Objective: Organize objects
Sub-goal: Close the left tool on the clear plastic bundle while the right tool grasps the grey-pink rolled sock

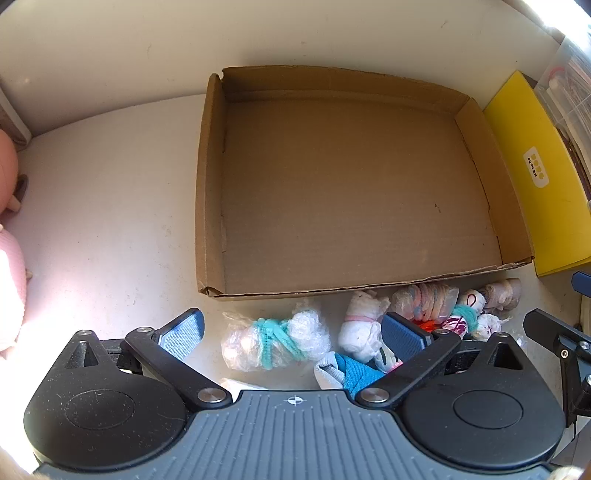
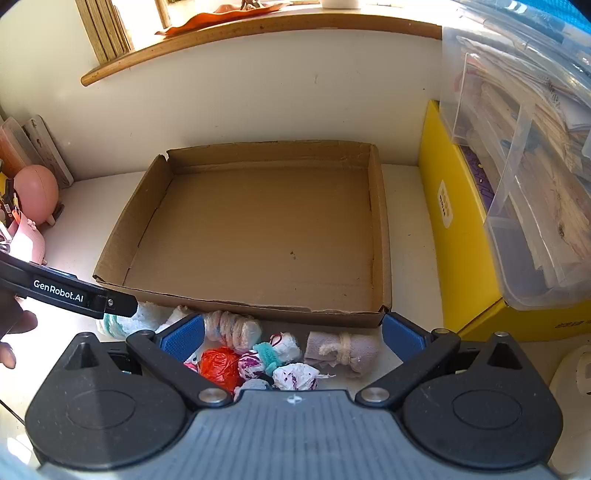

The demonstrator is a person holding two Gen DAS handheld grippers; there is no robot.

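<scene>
A shallow cardboard box (image 1: 210, 184) (image 2: 376, 229) lies on the white table with nothing in it. In front of its near wall lie several small tied bundles. In the left wrist view a clear plastic bundle with a teal tie (image 1: 275, 341), a white bundle with a pink band (image 1: 360, 321) and a blue sock (image 1: 354, 374) sit between the wide-spread fingers of my left gripper (image 1: 293, 332), untouched. In the right wrist view my right gripper (image 2: 293, 336) stands open over an orange bundle (image 2: 218, 365), a teal-tied white one (image 2: 275, 350) and a beige cloth roll (image 2: 341, 352).
A yellow box (image 2: 454, 236) with a clear plastic bin (image 2: 524, 155) on top stands right of the cardboard box. Pink toys (image 2: 37, 192) sit at the left edge. A wall with a wooden shelf (image 2: 236, 35) rises behind. A hand (image 2: 14, 332) holds the left gripper.
</scene>
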